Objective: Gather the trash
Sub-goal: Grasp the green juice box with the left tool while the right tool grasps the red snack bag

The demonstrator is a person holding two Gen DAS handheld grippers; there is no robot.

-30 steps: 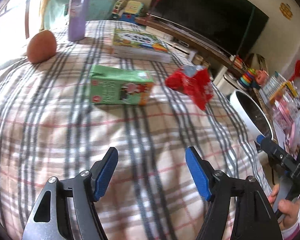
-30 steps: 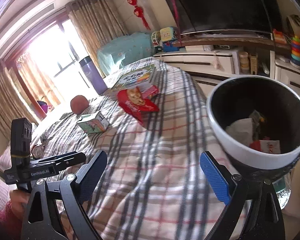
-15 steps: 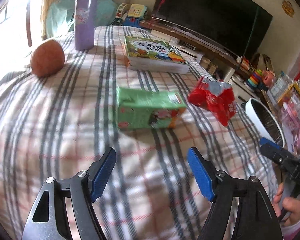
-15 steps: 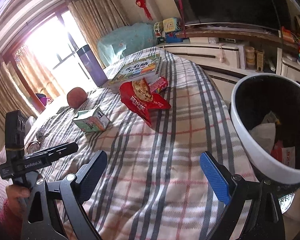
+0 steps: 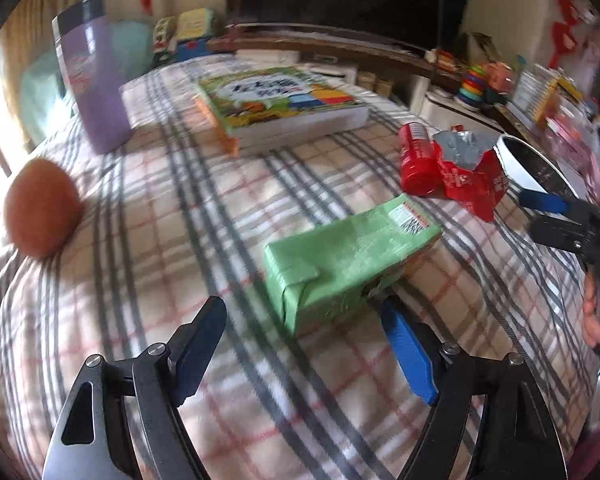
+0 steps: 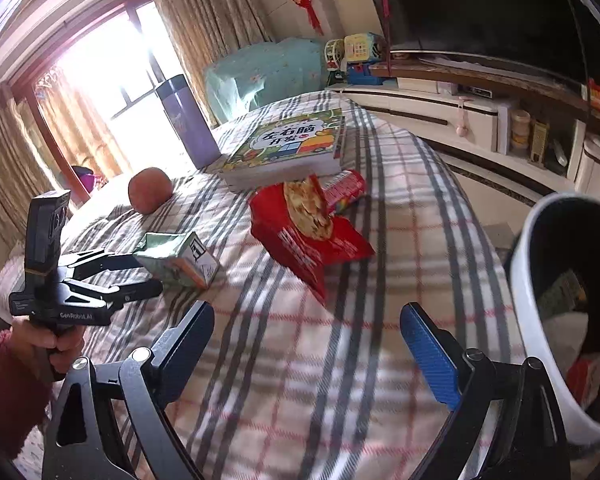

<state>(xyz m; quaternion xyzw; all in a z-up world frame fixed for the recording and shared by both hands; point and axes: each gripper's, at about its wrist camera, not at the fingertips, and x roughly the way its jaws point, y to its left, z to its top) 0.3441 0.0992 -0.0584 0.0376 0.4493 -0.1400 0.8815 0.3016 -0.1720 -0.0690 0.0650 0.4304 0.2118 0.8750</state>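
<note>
Left wrist view: left gripper (image 5: 300, 332) over the plaid cloth (image 5: 148, 224), jaws wide and opening, nothing clamped. Green carton (image 5: 348, 252) lying on its side just ahead, its near end at the fingertips, the blue pad (image 5: 408, 352) just beside its lower right corner; contact hard to judge through the blur. Beyond it to the right, red can (image 5: 416, 158) on its side, touching a torn red wrapper (image 5: 470, 178). White bin (image 5: 532, 164) at the cloth's right edge, behind the wrapper. Right gripper (image 5: 540, 202) reaching in from the right, held by a hand (image 5: 596, 312). Further back: book (image 5: 280, 104), purple flask (image 5: 92, 76) upright, brown fruit (image 5: 42, 212) at the left.

Right wrist view: right gripper (image 6: 304, 344) above bare cloth (image 6: 284, 380), jaws wide apart, empty. Wrapper (image 6: 308, 232) ahead, flat and open, the can (image 6: 344, 190) just behind it. Carton (image 6: 180, 258) to the left, the left gripper (image 6: 132, 276) at it with one finger on either side, gripped by a hand (image 6: 48, 344) in a red sleeve. Bin (image 6: 540, 320) at the right, off the cloth's edge, with paper scraps inside. Book (image 6: 292, 144), flask (image 6: 188, 120) and fruit (image 6: 150, 190) behind
</note>
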